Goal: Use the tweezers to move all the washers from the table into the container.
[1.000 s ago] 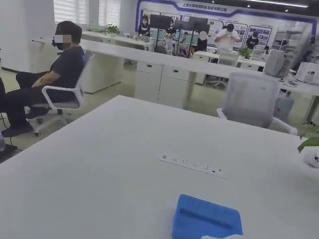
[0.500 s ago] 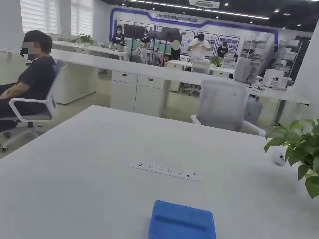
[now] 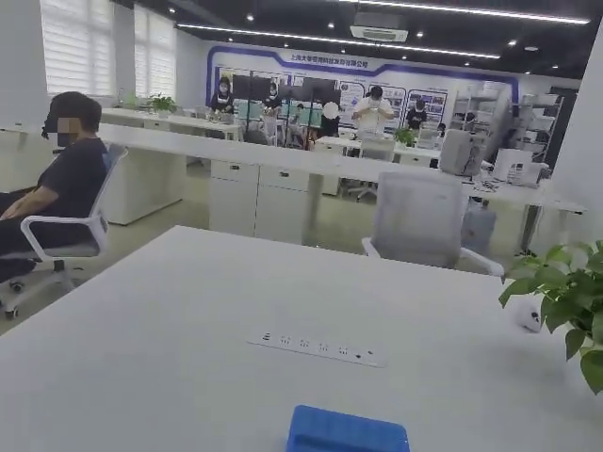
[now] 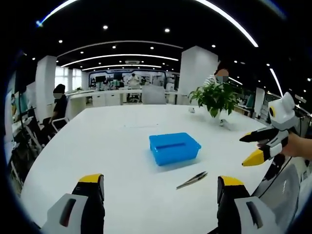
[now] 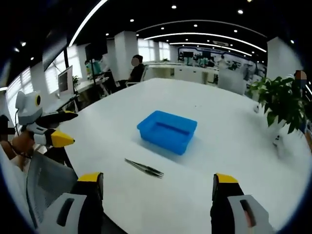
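Blue plastic container (image 4: 174,147), thin metal tweezers (image 4: 192,180) lower centre.
Left gripper (image 4: 160,181) and right gripper (image 5: 158,179) both wide, empty; flat tweezers may slide on smooth white counter (image 4: 97,146).

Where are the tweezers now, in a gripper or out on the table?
On the table: the tweezers lie flat near the blue container; the left gripper and right gripper are open, clear of them.

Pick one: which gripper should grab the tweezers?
Right, marginally. In the right gripper view the tweezers lie nearly centred ahead of the open right gripper; in the left gripper view they sit off toward one jaw of the left gripper.
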Motion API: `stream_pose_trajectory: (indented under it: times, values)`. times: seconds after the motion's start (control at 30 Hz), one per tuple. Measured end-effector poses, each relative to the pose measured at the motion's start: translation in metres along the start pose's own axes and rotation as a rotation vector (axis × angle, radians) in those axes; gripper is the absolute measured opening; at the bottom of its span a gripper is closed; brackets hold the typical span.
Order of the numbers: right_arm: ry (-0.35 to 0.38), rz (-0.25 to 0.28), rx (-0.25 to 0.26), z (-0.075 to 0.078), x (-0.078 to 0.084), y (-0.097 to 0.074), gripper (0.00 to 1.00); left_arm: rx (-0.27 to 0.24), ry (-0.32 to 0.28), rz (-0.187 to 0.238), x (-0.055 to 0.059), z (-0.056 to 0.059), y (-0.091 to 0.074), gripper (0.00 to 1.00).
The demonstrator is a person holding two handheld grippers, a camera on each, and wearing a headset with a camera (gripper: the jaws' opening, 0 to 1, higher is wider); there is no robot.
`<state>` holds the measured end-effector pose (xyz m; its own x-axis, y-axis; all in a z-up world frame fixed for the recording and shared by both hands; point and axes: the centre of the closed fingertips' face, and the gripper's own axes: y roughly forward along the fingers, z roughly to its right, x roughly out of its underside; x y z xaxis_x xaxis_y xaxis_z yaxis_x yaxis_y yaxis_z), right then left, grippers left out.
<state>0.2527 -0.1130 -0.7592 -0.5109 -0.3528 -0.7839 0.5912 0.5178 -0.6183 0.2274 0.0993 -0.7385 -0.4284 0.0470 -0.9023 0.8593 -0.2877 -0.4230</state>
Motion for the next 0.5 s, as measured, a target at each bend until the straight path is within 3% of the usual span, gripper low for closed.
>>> stream_pose_trajectory:
  times: [0.07, 0.5]
  values:
    - [-0.004, -0.008, 0.016, 0.003, 0.004, 0.000, 0.99, -0.001, -0.001, 0.000, -0.001, -0.001, 0.000, 0.99]
    - [0.013, 0.009, 0.054, 0.016, 0.007, -0.010, 0.99, 0.005, 0.010, -0.013, -0.001, 0.001, 0.003, 0.99]
